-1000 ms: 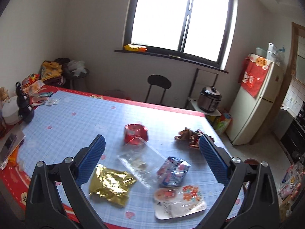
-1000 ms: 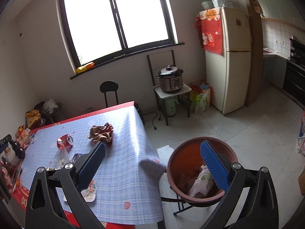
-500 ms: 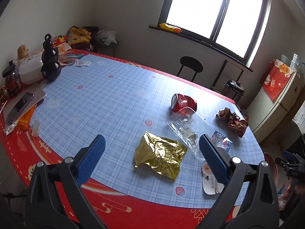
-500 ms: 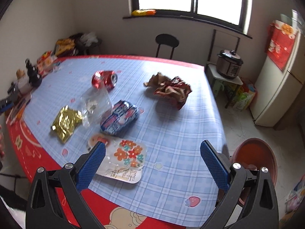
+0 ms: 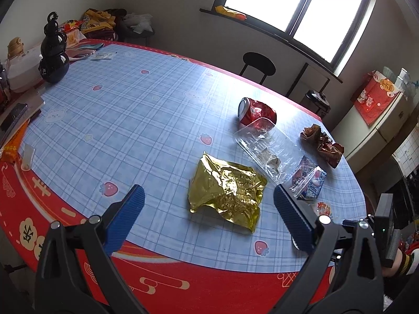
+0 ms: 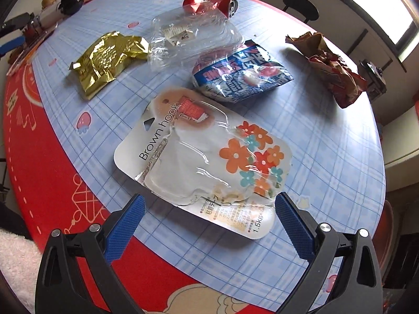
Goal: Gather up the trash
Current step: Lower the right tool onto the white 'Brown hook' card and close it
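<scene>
Left wrist view: left gripper (image 5: pixel 208 202) held wide open, empty, above the near edge of the table (image 5: pixel 131 120) with its blue plaid cloth and red border. Gold foil wrapper (image 5: pixel 227 190) lies flat between the blue finger pads in line of sight, not touched. Beyond it a clear plastic bag (image 5: pixel 269 149), its far end resting against a crushed red can (image 5: pixel 256 111); a blue snack packet (image 5: pixel 310 180) sits partly under the bag's near end; a crumpled brown wrapper (image 5: pixel 322 145) lies apart to the right. Black gourd-shaped bottle (image 5: pixel 53 52) stands upright at far left. Right wrist view: right gripper (image 6: pixel 209 218) also spread wide, holding nothing, hovering just over a "Brown hook" blister pack (image 6: pixel 207 157) with flower print, flat near the table edge. Behind it the blue snack packet (image 6: pixel 241 74), clear plastic bag (image 6: pixel 193 39), gold foil wrapper (image 6: pixel 107 60), crushed red can (image 6: pixel 209 0), crumpled brown wrapper (image 6: pixel 330 68) at right.
</scene>
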`<state>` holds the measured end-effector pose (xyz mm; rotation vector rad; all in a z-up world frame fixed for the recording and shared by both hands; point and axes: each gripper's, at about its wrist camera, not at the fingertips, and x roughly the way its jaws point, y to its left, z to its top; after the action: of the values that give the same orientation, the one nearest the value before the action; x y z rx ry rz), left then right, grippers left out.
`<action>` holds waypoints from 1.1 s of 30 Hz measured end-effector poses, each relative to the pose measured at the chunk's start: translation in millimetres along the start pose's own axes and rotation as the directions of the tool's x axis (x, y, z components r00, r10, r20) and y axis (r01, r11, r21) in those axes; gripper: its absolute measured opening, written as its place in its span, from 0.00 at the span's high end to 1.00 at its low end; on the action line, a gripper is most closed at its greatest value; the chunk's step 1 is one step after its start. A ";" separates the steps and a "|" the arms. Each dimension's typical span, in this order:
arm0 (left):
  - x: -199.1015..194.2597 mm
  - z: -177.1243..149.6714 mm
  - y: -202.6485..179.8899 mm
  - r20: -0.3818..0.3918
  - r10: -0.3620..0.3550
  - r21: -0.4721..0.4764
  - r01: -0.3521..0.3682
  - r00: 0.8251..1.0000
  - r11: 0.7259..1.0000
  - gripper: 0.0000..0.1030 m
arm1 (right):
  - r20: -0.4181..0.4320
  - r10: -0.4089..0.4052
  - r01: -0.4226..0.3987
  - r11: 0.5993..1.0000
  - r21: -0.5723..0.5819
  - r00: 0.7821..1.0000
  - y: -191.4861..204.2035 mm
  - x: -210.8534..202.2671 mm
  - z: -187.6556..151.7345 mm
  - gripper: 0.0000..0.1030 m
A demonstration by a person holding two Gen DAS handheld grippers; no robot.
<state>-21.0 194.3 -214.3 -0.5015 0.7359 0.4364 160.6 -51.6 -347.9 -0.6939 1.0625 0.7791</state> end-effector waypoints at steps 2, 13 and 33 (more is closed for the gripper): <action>3.4 1.5 4.2 -0.009 -0.004 0.004 0.004 1.000 1.000 0.06 | -0.015 -0.010 0.010 1.000 0.003 1.000 2.8 5.9 2.2 0.05; 16.4 8.1 19.2 -0.040 -0.010 0.000 0.010 0.999 1.000 0.06 | -0.050 -0.008 0.010 0.999 0.036 0.999 7.2 20.8 7.1 0.06; 27.3 3.0 16.3 -0.069 -0.014 -0.005 0.014 0.997 1.000 0.06 | -0.035 0.075 -0.071 0.991 0.114 0.997 -5.1 33.9 28.4 0.07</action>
<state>-10.1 214.4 -236.6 -0.5279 0.7979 0.4091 188.2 -24.2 -369.5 -0.5788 1.1639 0.7646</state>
